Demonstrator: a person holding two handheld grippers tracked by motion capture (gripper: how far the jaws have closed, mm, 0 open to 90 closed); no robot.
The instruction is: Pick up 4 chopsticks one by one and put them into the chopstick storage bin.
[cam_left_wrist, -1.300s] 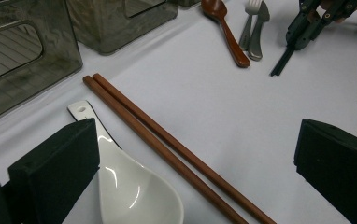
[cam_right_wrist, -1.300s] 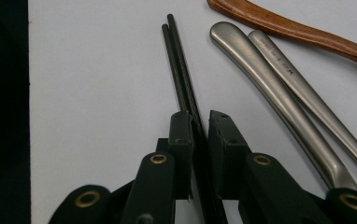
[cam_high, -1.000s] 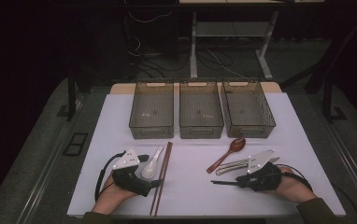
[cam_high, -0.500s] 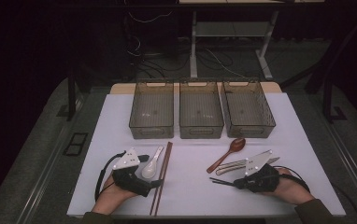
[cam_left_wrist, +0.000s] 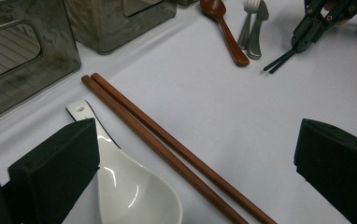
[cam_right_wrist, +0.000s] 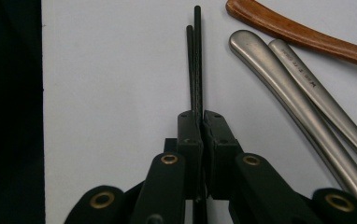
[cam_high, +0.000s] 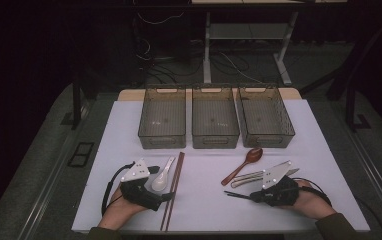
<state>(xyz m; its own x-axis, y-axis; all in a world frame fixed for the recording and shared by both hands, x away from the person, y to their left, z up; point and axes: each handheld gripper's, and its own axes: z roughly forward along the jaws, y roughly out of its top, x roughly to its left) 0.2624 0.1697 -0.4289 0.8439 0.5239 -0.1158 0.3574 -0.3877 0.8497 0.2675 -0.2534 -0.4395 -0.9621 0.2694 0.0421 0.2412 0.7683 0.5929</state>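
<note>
While the right gripper (cam_right_wrist: pixel 197 126) pinches a pair of thin black chopsticks (cam_right_wrist: pixel 194 60) near its end, tips pointing left over the near-right table (cam_high: pixel 204 210), the left gripper (cam_left_wrist: pixel 190 172) stands wide over the white spoon (cam_left_wrist: pixel 134 191) and brown chopsticks (cam_left_wrist: pixel 167 144). Light, stiff, slick sticks; likely to scissor or slip unless gripped nearer mid-length.

Bare table (cam_high: pixel 204 197) between brown chopsticks (cam_high: pixel 173 189) and wooden spoon (cam_high: pixel 242 165): open lane. White spoon (cam_high: pixel 162 174) crowds chopsticks' left. Three bins (cam_high: pixel 215 118) wall off beyond; gaps between look too narrow, probably.
</note>
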